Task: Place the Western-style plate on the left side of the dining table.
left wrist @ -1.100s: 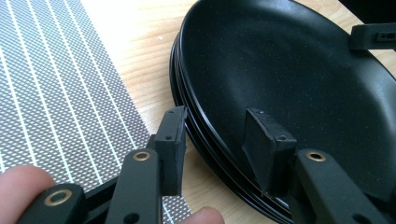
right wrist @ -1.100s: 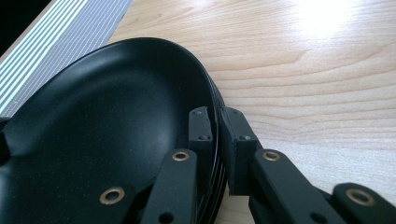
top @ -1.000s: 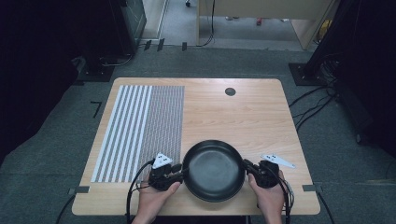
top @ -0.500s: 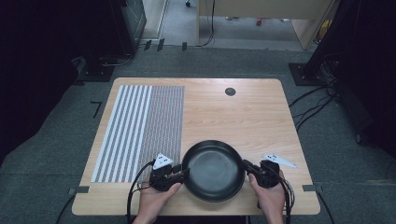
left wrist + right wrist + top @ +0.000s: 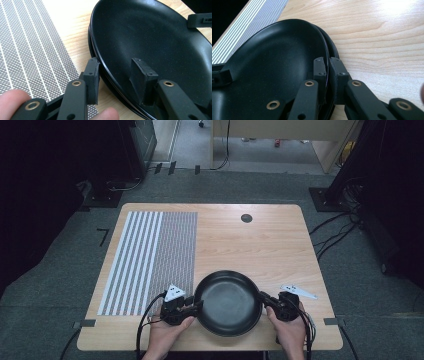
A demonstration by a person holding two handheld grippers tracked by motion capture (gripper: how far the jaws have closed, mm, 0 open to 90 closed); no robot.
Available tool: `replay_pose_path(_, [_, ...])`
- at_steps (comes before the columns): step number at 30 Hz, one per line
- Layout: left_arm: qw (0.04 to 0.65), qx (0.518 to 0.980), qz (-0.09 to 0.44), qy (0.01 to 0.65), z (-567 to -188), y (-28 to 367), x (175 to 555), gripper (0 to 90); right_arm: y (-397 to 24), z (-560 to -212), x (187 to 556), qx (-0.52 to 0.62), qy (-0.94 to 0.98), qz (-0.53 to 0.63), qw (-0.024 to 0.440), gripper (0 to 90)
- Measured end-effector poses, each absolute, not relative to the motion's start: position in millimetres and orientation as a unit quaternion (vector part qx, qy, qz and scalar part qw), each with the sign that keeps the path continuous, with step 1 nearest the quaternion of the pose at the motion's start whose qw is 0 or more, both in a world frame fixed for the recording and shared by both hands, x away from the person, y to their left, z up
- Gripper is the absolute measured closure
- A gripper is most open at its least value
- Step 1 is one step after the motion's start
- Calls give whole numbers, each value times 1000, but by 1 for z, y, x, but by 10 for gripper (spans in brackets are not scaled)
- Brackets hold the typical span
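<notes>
A stack of black plates (image 5: 227, 302) lies near the table's front edge, between my two grippers. My left gripper (image 5: 198, 306) is at its left rim. In the left gripper view the jaws (image 5: 115, 61) straddle that rim: the outer pad (image 5: 92, 75) touches the rim's outside, and the inner pad (image 5: 141, 75) stands over the top plate's (image 5: 155, 42) inside with a gap. My right gripper (image 5: 264, 298) is at the right rim. There its pads (image 5: 327, 60) are clamped on the top plate's (image 5: 274, 62) thin edge, with the lower plates' rims (image 5: 332, 47) outside them.
A grey-and-white striped mat (image 5: 150, 255) covers the table's left part, right beside the plates. A small dark round disc (image 5: 246, 218) sits near the far edge. Bare wood (image 5: 260, 250) stretches beyond the plates. Cables trail from both grippers over the front edge.
</notes>
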State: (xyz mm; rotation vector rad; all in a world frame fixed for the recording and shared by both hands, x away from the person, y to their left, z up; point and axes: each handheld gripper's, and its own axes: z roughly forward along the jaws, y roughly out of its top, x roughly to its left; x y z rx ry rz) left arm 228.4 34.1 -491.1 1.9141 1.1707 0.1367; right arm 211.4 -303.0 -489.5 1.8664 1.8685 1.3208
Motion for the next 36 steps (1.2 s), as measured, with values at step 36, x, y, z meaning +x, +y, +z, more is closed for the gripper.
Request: replay_pose_path(36, [440, 759, 55, 477, -482, 49, 232, 626, -293, -500, 216, 630, 618, 469, 34, 823])
